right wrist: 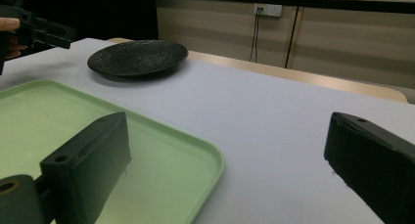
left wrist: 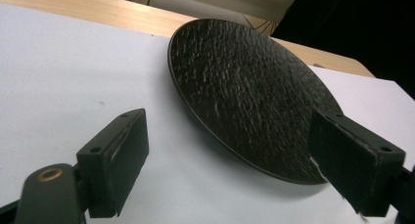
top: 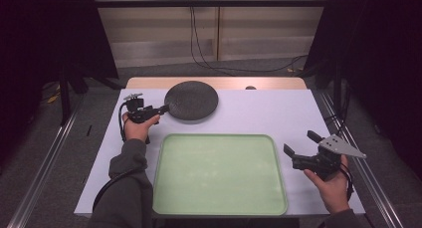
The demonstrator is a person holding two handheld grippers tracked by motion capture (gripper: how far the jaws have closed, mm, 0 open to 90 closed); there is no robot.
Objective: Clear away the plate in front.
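Observation:
A round black textured plate lies on the white table top at the back, left of centre. My left gripper is at the plate's left rim, its jaws open. In the left gripper view the plate has its near rim lying between the jaws of the left gripper, and the pads do not press on it. A pale green tray lies empty at the front centre. My right gripper hovers open just right of the tray, nothing between its jaws. From the right gripper I see the tray, the plate and the left gripper.
A strip of wooden table runs behind the white cover. Metal rails flank the table on both sides. Cables lie on the floor beyond, and dark curtains hang at left and right.

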